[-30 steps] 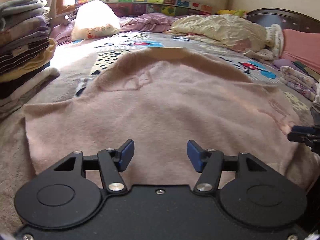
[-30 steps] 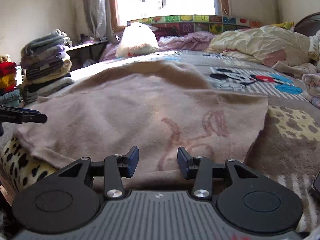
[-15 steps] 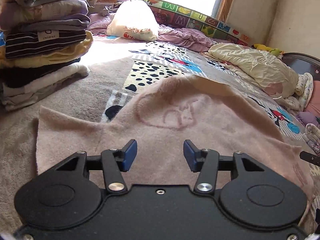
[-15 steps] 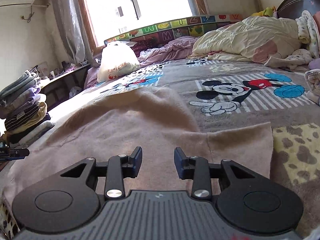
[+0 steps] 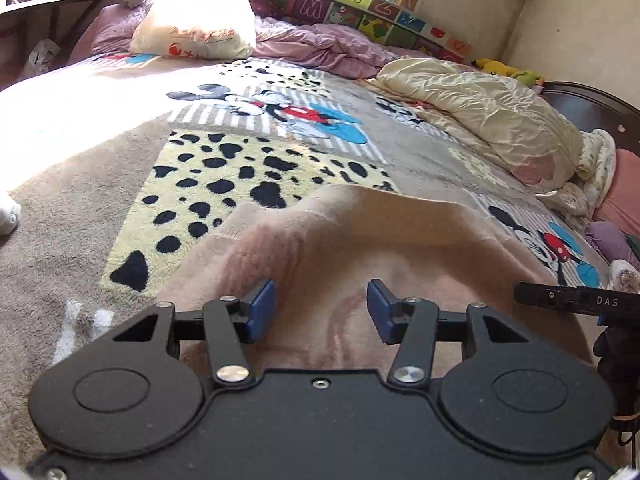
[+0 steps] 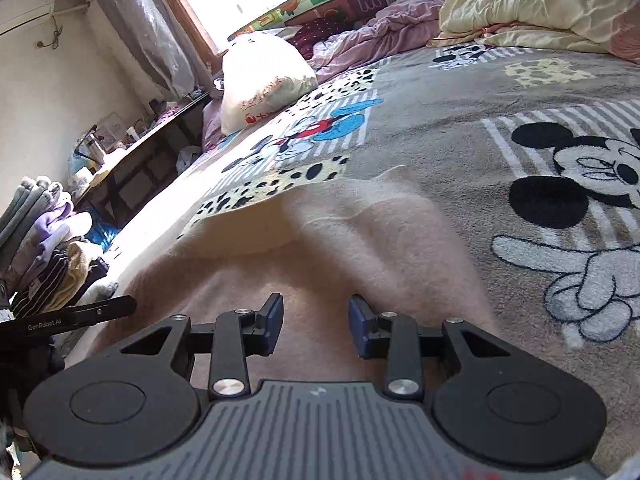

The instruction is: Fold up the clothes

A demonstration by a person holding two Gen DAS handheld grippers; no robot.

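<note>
On the bed (image 5: 72,216), spread over a cartoon-print blanket (image 6: 500,128), lies the pink fleece garment (image 5: 360,240) that is being folded. Both tongs hover low over its near part, side by side. The left tongs (image 5: 321,310) have their blue pads set wide apart with only pink fabric showing between them, and nothing is pinched. The right tongs (image 6: 316,322) are likewise parted and hold nothing; the fleece lies flat under the gap.

The garment is not spread out fully. In the right wrist view a raised, rounded ridge of fabric crosses it ahead of the tongs, and a small corner sticks up at its far edge; in the left wrist view the far edge reads as a soft hump against the spotted yellow patch of the blanket. That suggests at least one fold has been laid, though I cannot tell how many layers lie there, nor where the sleeves are.

A stack of folded clothes (image 6: 44,252) sits at the side of the bed, left of the garment, so several pieces appear finished. A white plastic bag (image 5: 196,16) and a crumpled cream quilt (image 5: 480,120) lie farther back, well apart from the work.

Still to do, by my reading: take hold of an edge, finish folding this piece into a compact shape, and move it to the stack.
</note>
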